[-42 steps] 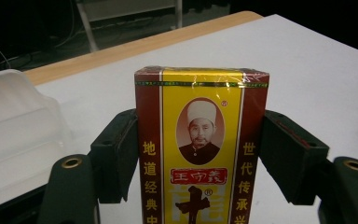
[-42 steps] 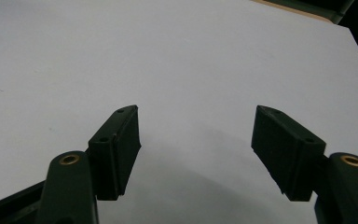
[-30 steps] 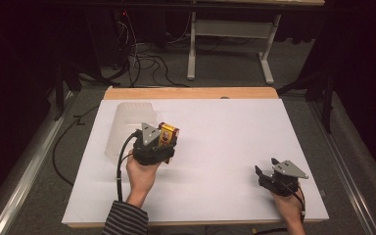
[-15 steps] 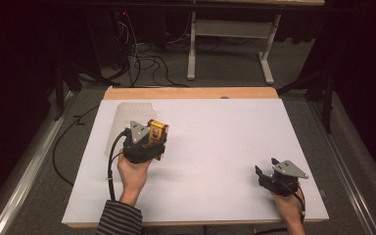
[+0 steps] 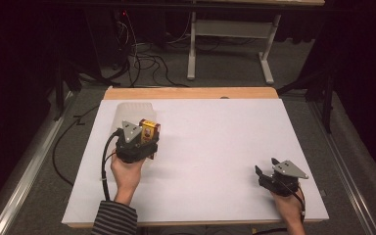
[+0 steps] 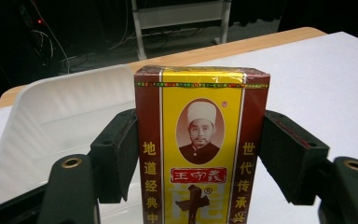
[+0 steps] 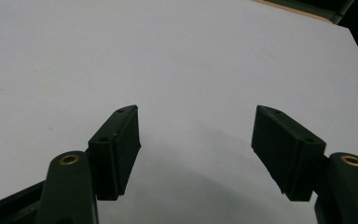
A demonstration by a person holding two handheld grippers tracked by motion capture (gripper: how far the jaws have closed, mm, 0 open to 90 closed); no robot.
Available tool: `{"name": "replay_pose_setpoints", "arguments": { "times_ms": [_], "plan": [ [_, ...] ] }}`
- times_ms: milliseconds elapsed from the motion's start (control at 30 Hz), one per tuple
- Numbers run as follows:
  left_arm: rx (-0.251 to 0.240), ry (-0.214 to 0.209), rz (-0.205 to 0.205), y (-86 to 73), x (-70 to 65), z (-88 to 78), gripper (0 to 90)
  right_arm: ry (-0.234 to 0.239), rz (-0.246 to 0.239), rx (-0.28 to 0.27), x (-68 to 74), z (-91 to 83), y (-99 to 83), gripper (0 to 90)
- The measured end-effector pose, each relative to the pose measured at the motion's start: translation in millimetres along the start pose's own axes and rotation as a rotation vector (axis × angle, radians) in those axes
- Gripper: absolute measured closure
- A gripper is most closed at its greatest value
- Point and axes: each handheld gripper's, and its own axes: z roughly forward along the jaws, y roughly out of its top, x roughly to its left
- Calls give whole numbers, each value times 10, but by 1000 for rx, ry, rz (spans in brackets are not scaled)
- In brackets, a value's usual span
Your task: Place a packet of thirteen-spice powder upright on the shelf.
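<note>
since the earlier frames, left gripper [image 5: 146, 142] has carried the red-and-yellow box [image 6: 200, 144], clamped upright between its jaws, leftward to the white tray [image 6: 56, 126]. tray lies directly ahead, beyond the box. right gripper [image 7: 196, 154] rests well apart, jaws spread and empty.

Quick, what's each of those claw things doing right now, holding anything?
Left gripper: closed on the red and yellow box, near the white tray.
Right gripper: open, holding nothing, over the white table.
</note>
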Motion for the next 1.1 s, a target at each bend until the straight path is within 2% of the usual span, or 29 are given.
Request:
{"name": "replay_pose_setpoints", "arguments": {
  "times_ms": [700,1100],
  "plan": [
    [10,45,-26,-54,159,-3,327,-1,2,-3,-2,0,-1,328],
    [32,63,-37,-117,228,20,327,-4,2,-2,3,-1,-1,329]
  ]
}}
